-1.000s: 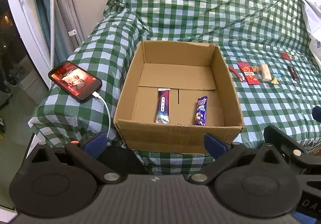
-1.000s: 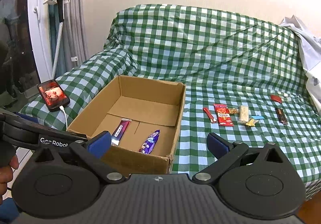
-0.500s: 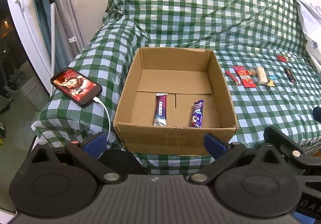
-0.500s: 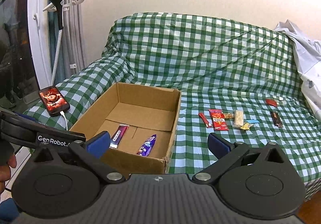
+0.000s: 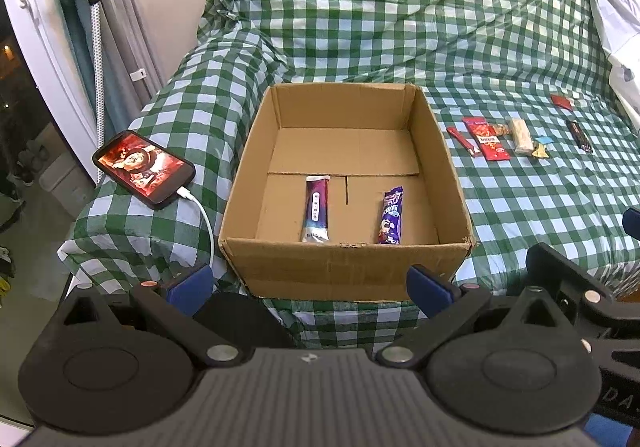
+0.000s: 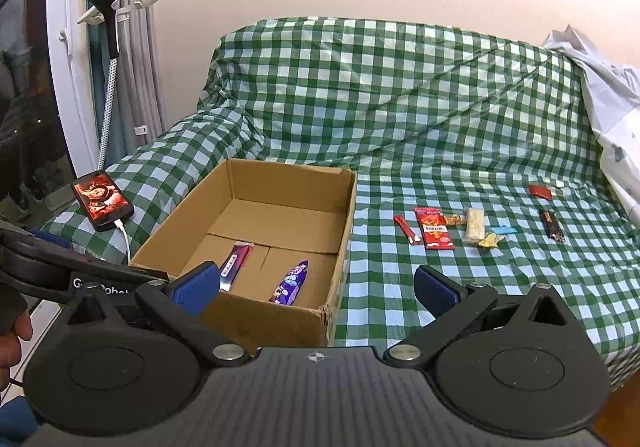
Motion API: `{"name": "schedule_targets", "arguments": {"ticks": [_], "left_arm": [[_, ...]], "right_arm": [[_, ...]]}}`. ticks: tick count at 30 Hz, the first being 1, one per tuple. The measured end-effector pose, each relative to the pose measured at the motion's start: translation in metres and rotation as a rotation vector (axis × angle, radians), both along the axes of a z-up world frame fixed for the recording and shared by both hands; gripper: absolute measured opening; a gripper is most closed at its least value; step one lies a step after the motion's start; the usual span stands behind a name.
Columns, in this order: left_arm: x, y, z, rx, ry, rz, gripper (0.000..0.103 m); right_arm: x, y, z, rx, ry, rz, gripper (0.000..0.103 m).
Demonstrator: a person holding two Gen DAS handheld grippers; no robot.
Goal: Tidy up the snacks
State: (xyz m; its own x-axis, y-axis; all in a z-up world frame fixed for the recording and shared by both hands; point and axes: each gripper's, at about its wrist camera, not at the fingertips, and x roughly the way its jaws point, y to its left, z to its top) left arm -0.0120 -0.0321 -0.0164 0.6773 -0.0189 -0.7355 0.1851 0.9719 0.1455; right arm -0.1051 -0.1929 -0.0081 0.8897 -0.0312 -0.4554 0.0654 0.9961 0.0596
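Both cameras have drawn back and risen since a second ago; cardboard box [image 5: 346,183] now sits smaller and lower in each view.

Step in hand, judged: fetch the next loose snack. Approach from above, close across the wrapper's narrow width, lift clear of the box wall before lowering in.

Inventory, all placed by the box:
- Sofa in checked cover [image 6: 400,95]: bears the box.
- Box: open-topped; holds a maroon-and-silver bar [image 5: 317,209] and a purple packet [image 5: 391,215], side by side at its near wall.
- Phone [image 5: 144,168]: left of the box, screen lit, white cable [image 5: 204,221] trailing off its near end; not in the reach path.
- Loose snacks, right of the box, well apart from it: red packet [image 6: 434,233], pale bar [image 6: 474,226], dark bar [image 6: 551,225], thin red stick [image 6: 407,229].
- Left gripper [image 5: 308,283]: jaws wide apart, empty, short of the box.
- Right gripper [image 6: 316,287]: likewise wide, empty.
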Motion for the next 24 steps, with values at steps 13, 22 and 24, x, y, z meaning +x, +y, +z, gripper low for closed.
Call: {"name": "schedule_targets", "arguments": {"ticks": [13, 22, 24], "left_arm": [[0.012, -0.011, -0.014, 0.043, 0.042, -0.01, 0.103], [0.022, -0.022, -0.023, 0.074, 0.067, -0.018, 0.103], [0.024, -0.025, -0.025, 0.082, 0.072, -0.019, 0.103]], "right_arm": [[0.014, -0.011, -0.015, 0.042, 0.049, -0.007, 0.102], [0.023, -0.024, -0.026, 0.083, 0.082, -0.019, 0.102], [0.025, -0.027, -0.029, 0.094, 0.09, -0.021, 0.102]]}}
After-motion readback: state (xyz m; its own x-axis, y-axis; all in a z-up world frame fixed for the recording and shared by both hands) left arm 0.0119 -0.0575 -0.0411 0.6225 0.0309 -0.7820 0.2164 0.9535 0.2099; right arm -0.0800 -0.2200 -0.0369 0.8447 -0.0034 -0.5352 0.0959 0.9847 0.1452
